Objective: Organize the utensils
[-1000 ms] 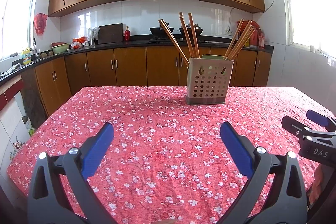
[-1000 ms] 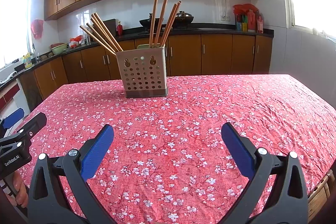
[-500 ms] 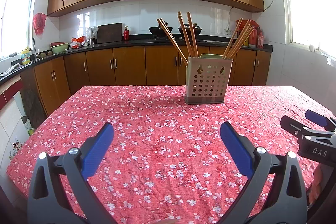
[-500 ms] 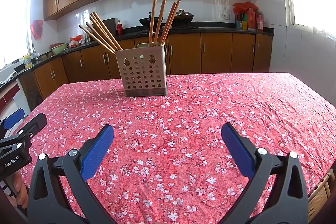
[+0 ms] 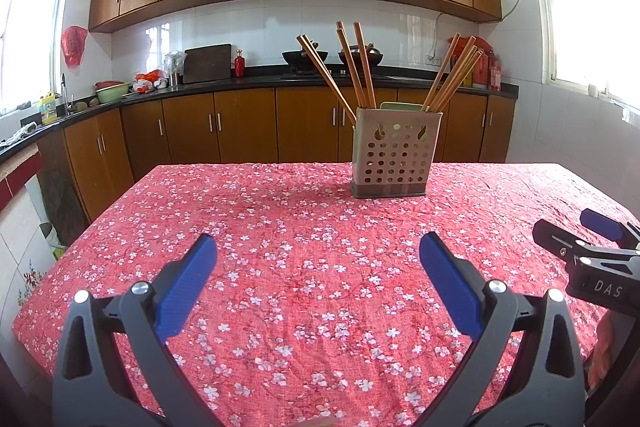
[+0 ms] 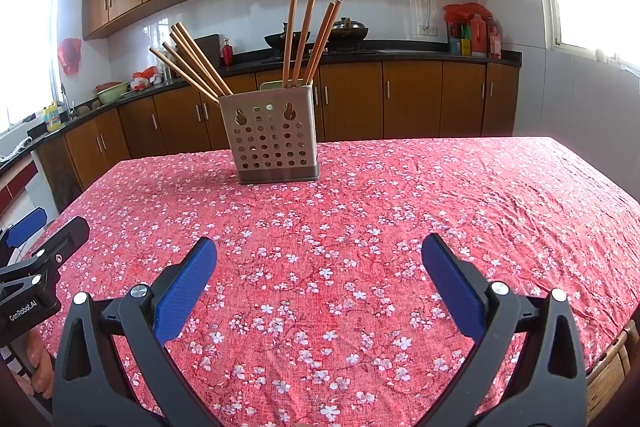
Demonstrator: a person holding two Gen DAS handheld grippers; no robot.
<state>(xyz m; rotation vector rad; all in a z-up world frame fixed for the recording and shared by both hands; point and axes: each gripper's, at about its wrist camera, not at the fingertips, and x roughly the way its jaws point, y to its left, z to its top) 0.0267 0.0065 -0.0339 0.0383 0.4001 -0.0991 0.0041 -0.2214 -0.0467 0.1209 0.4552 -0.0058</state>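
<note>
Left view: my left claw (image 5: 318,251) hangs above the tablecloth (image 5: 304,219) with its 2 blue pads (image 5: 184,285) spread wide and nothing between them; it is released. Ahead of it and a little to the right, well apart from the pads, the holder (image 5: 394,153) stands upright on the cloth toward the far edge of the table. It is a beige box with round holes in its front and a darker base. The chopsticks (image 5: 358,67) stand in it in 2 bunches: 1 fans up and to the left from the left side, the other leans up and to the right from the right side. I cannot tell how the inside is divided. A pale green piece shows just above the rim between the bunches. At the right edge my right claw (image 5: 580,231) pokes into view, black with a blue pad, over the cloth.

Right view: my right claw (image 6: 320,255) is also released, pads (image 6: 452,285) wide apart, empty, above the cloth (image 6: 400,207). The holder (image 6: 272,139) sits ahead and slightly left, upright, well apart from the pads. 1 bunch of chopsticks (image 6: 308,39) rises nearly straight from its right part; another bunch slants out to the left. At the left edge my left claw (image 6: 44,239) shows from the side, with my fingers (image 6: 38,363) on its handle below.
</note>
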